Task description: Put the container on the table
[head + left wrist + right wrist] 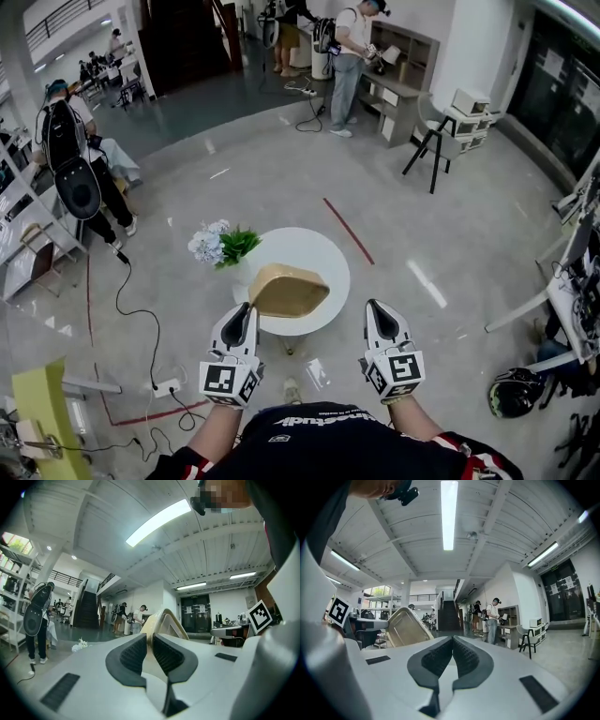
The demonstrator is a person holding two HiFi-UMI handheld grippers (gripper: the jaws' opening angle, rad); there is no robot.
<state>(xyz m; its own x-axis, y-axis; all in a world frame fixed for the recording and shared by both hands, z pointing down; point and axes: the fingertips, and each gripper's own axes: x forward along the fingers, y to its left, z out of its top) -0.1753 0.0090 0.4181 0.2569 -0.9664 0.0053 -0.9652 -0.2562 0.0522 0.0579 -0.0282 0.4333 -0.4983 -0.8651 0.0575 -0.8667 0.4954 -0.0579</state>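
Note:
A tan, shallow container [289, 291] hangs tilted over the near edge of the round white table [323, 251]. My left gripper [242, 315] is shut on its near rim. In the left gripper view the rim of the container [165, 619] rises from between the closed jaws of the left gripper [150, 638]. My right gripper [378, 310] is off to the right of the table, shut and holding nothing. In the right gripper view the right gripper [452, 642] shows its pads pressed together, and the container [405, 627] stands apart at the left.
A bunch of white flowers with green leaves [218, 244] sits on the table's left side. A power strip with a black cable [165, 385] lies on the floor at the left. A dark helmet [514, 392] lies at the right, and people stand farther off.

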